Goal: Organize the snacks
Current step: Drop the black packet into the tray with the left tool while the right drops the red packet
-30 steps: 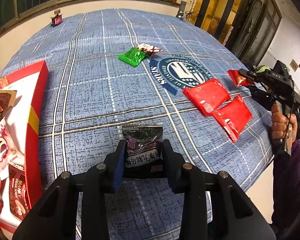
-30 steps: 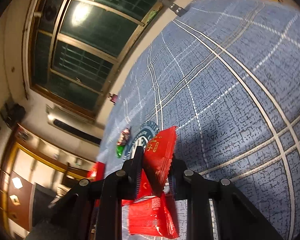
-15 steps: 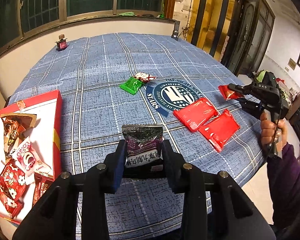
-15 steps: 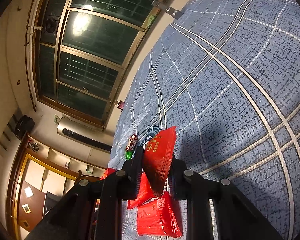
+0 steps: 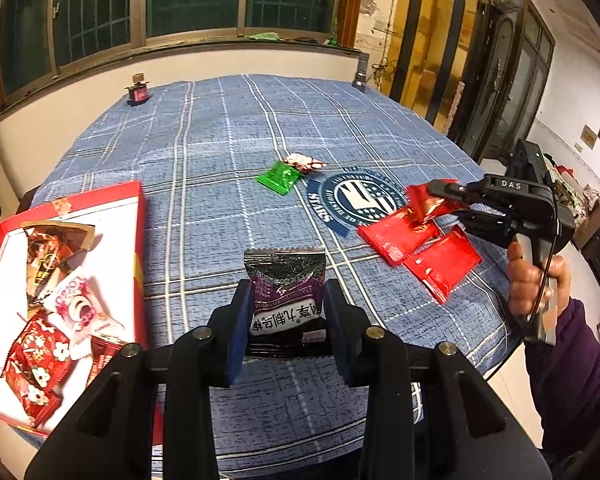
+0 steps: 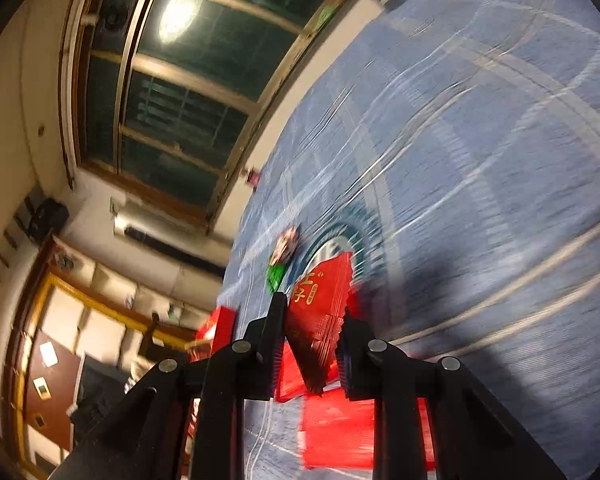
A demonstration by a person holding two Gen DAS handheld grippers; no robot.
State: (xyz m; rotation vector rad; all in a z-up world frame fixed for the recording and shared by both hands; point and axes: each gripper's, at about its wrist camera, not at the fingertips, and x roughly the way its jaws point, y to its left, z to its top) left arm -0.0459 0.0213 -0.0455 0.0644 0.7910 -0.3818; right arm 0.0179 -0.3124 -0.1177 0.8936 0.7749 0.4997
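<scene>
We carry a snack in each gripper above the blue plaid worktop [image 5: 204, 184]: our left gripper [image 5: 286, 312] is clamped on a dark purple packet [image 5: 286, 284], our right gripper [image 6: 310, 344] pinches a red packet [image 6: 320, 312] by one edge, apparently bound for the red box [image 5: 140, 232] already holding sweets at our left. Two red packs [image 5: 420, 248] and a green sachet [image 5: 280, 177] lie on the cloth, unsorted.
</scene>
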